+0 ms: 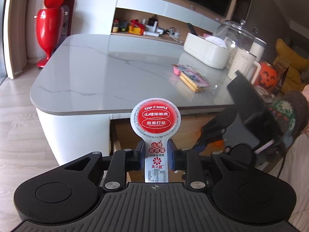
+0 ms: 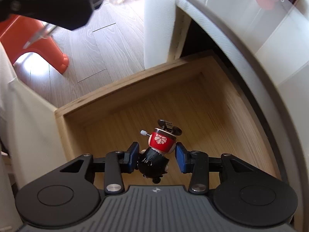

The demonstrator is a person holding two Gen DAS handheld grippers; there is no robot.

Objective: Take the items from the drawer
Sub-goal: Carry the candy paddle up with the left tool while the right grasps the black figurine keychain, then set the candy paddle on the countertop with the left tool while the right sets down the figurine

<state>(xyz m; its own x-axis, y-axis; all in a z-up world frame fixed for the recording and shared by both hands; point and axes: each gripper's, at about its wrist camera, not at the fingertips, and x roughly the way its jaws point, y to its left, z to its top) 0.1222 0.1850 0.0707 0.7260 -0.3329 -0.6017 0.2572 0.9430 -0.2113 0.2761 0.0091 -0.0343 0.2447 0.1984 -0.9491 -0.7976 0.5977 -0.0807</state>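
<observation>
The right claw [image 2: 156, 155] pointed down into the drawer [image 2: 123, 94]. A small toy [image 2: 158, 148] lay on the drawer floor right between its blue pads [image 2: 133, 154]. The toy's long side ran away from the claw, feet far, dark head near. The pads sat close beside it, but I cannot tell if they squeezed it. The left claw [image 1: 156, 157] gripped a snack [image 1: 155, 119] by its stem, up in front of the surface [image 1: 92, 73].

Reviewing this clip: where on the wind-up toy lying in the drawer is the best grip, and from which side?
Grip the wind-up toy across its round red body, coming from above. It lies on its side on the drawer floor, feet and winding key sticking out, so the body offers the widest smooth flanks.
</observation>
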